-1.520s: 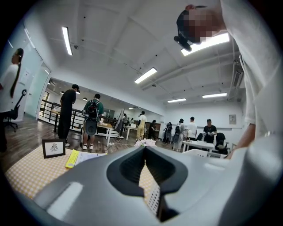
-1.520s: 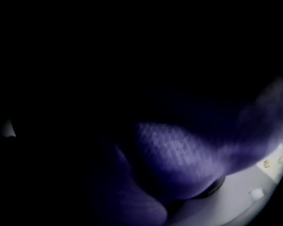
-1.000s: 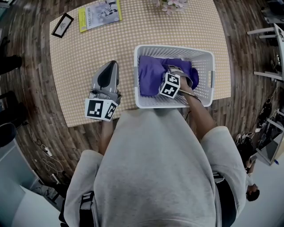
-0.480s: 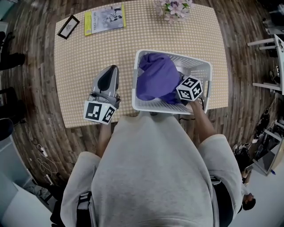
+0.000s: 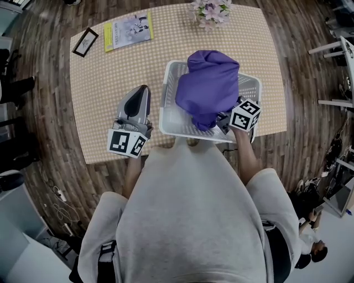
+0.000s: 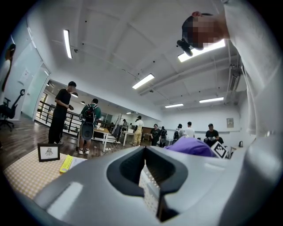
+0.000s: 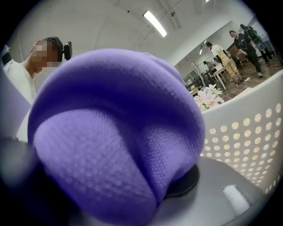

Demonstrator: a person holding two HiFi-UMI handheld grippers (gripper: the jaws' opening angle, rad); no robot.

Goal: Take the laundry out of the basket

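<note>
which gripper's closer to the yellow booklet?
Left. Left gripper: below the yellow booklet in head view, left of the basket. Right gripper, just tightened on the purple garment: across the basket, lower right.

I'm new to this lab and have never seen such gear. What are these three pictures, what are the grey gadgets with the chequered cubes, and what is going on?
There is no robot here: a person holds a two-jaw clamp, called a gripper, in each hand. The top-down picture comes from a camera on the person's head. The other two come from cameras riding on the grippers, looking along their jaws. The right gripper has just been closing its jaws on a purple cloth and holds it up over the white basket. The left gripper hangs over the table, jaws together, empty. A magazine, a small frame and flowers are also on the table.
</note>
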